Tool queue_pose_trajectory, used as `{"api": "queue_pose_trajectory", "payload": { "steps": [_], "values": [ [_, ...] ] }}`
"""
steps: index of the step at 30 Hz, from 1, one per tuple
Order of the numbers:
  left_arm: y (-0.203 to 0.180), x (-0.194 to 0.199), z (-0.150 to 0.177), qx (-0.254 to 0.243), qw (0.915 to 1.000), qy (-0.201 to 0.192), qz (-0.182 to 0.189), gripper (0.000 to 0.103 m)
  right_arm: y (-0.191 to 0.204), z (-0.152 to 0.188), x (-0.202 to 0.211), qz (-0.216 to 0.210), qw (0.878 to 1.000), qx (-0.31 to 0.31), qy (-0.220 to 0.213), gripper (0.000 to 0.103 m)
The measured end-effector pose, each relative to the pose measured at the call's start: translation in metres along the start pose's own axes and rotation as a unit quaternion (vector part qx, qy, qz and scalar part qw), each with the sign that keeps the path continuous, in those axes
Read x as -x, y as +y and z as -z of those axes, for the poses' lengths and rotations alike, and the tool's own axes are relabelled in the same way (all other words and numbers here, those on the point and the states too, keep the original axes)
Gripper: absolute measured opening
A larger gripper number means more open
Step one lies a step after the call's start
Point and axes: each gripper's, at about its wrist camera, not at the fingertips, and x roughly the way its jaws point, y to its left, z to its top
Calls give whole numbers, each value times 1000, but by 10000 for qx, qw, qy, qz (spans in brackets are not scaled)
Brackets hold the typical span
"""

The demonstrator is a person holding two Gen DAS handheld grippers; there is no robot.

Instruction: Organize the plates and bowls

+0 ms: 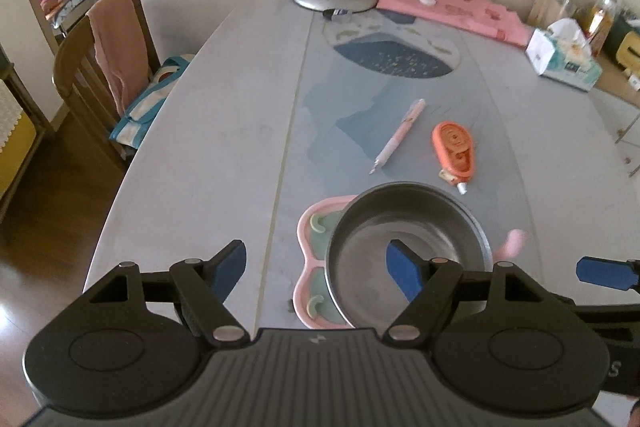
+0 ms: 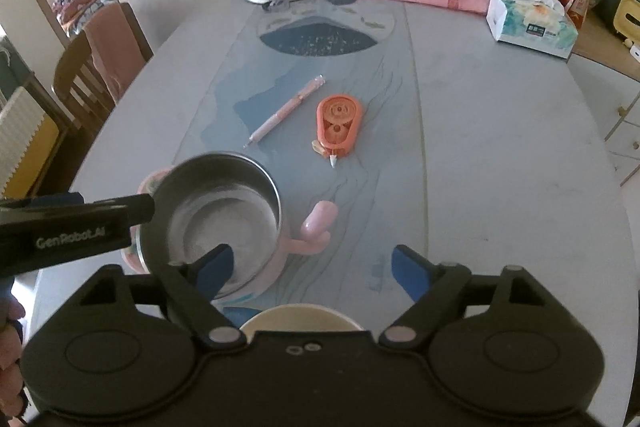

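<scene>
A: Steel bowl [image 1: 408, 247] atop pink plate [image 1: 316, 227], near counter [image 1: 200, 167] edge, this side of the pen [image 1: 400, 131]. Left fingers [image 1: 318, 269] spread wide, empty, straddling near rim.
B: Right fingers [image 2: 314, 267] also open, bowl left of centre. Shift over rim before closing; lift level.

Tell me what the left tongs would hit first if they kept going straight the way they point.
Probably the bare grey table, just left of the pink divided plate. The left tongs stand open; depth is unclear.
</scene>
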Motion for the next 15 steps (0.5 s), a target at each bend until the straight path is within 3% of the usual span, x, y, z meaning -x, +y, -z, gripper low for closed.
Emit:
{"api": "queue_pose_trajectory", "payload": {
  "steps": [7, 8, 13, 15],
  "values": [
    [-3, -23, -2, 55, 9999, 148, -12, 74, 9, 1, -17, -79, 9999, -3, 143, 75],
    [-4, -26, -2, 40, 9998, 176, -5, 66, 11, 2, -19, -83, 9998, -11, 160, 73],
    [-5, -36, -1, -40, 9997, 233, -115, 58, 14, 4, -28, -135, 9996, -85, 238, 59],
    [-3, -40, -1, 11, 9995, 295, -127, 49, 13, 4, -31, -152, 9995, -138, 246, 51]
  ]
}}
